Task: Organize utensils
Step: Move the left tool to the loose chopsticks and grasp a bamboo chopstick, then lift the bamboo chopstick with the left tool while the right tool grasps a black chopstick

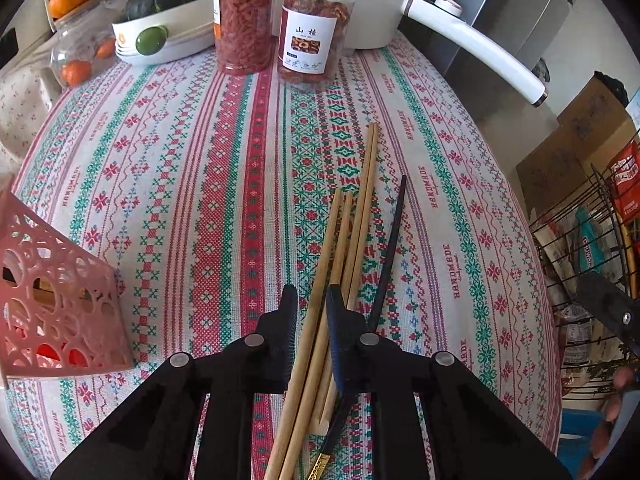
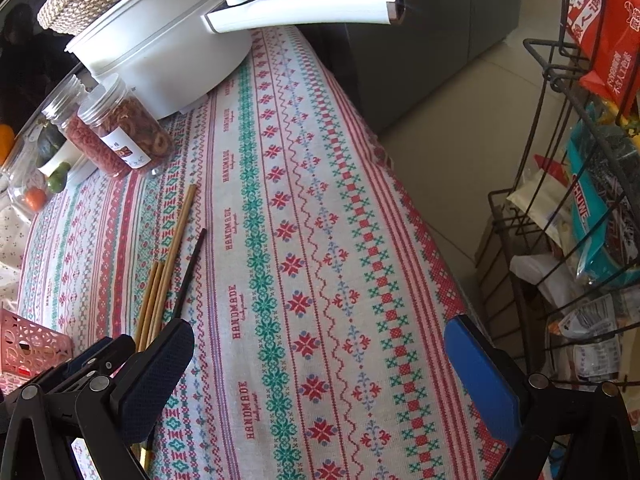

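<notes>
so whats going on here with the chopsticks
A person is tidying utensils with two handheld grippers. The left gripper has closed on a couple of the wooden chopsticks lying on the patterned tablecloth; a black chopstick lies just beside them, outside the grip. The right gripper is open and holds nothing. A pink basket sits to the left.

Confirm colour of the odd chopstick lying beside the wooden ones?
Black, with a gold patterned end; the odd chopstick shows best in the left wrist view.
</notes>
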